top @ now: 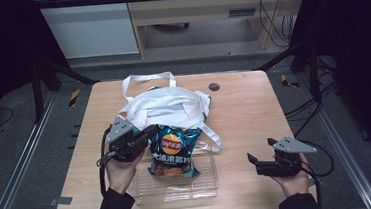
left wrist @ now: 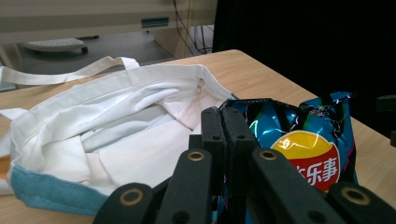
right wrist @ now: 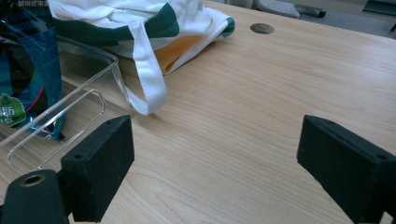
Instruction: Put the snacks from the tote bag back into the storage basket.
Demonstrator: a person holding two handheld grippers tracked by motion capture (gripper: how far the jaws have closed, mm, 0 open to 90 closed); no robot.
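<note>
Clear plastic tray [top: 206,188] on desk [top: 244,110] w/ blue crisp bag [top: 173,150]; left tongs [top: 148,135] clamped on bag top, right tongs [top: 261,164] wide, idle. Bagging into white cloth tote [top: 166,106] not yet done.

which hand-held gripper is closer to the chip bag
Left. The left hand-held gripper is shut on the chip bag at its top corner; the right hand-held gripper rests open, well off to its right.

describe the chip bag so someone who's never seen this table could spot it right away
On the wooden table, find the clear plastic bin at the near edge, just in front of the white cloth tote bag. The chip bag stands in that bin, its top corner pinched by the left gripper. It is the only shiny blue packet, with a red-and-yellow logo.
</note>
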